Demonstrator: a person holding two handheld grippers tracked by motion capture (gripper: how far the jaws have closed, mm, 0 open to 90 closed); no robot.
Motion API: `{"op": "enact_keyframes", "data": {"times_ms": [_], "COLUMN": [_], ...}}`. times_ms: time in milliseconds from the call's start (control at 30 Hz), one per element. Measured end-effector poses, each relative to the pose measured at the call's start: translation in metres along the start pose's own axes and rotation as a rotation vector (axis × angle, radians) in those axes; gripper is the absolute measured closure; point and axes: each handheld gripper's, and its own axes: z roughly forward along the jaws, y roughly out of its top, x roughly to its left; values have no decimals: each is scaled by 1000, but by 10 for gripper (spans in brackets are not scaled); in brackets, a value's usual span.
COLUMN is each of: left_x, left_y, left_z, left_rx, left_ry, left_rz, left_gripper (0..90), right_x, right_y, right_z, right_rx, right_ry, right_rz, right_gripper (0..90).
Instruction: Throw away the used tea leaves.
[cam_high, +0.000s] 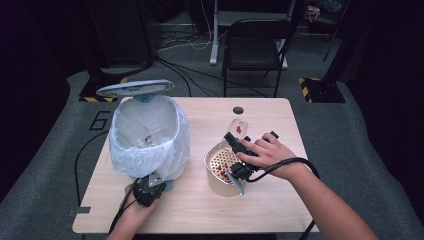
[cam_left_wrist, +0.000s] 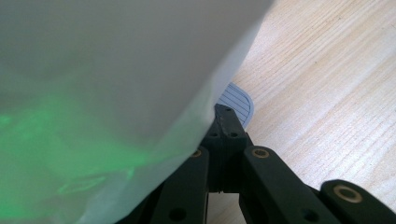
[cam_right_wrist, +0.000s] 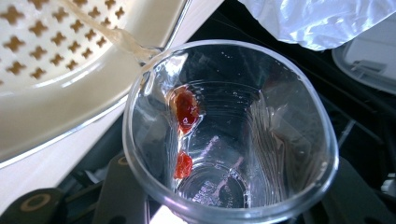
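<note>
A clear plastic cup (cam_high: 239, 127) lies tilted over a cream pot (cam_high: 218, 186) with a perforated strainer insert (cam_high: 222, 159). My right gripper (cam_high: 241, 145) is shut on the cup. In the right gripper view a thin stream of liquid (cam_right_wrist: 116, 35) runs from the cup's rim (cam_right_wrist: 144, 70) onto the strainer (cam_right_wrist: 51, 56), while two red pieces (cam_right_wrist: 186, 109) stick to the cup's inner wall. A pedal bin (cam_high: 145, 137) lined with a white bag stands at the left, its lid (cam_high: 135, 88) raised. My left gripper (cam_left_wrist: 229, 122) is shut, its tips on the bin's grey ribbed pedal (cam_left_wrist: 238, 99).
The wooden table (cam_high: 200, 210) has a small round hole (cam_high: 238, 110) near its far edge. A black chair (cam_high: 255, 45) stands behind the table, and cables lie across the floor. The white bag (cam_left_wrist: 116, 93) hangs close beside my left gripper.
</note>
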Motion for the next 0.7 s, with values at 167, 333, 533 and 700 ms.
{"op": "enact_keyframes", "data": {"times_ms": [167,333,533,700], "left_x": [0,0,0,0], "left_y": [0,0,0,0], "left_z": [0,0,0,0], "left_rx": [0,0,0,-1], "left_ry": [0,0,0,0], "left_rz": [0,0,0,0], "left_gripper": [900,900,900,900], "right_x": [10,1,10,10], "right_y": [5,0,3,4], "right_z": [2,0,2,1], "right_rx": [-17,3,-13,-11], "right_ry": [-71,-51,-80,-79], "right_rz": [83,-49,45,9], "right_gripper": [507,506,505,505]}}
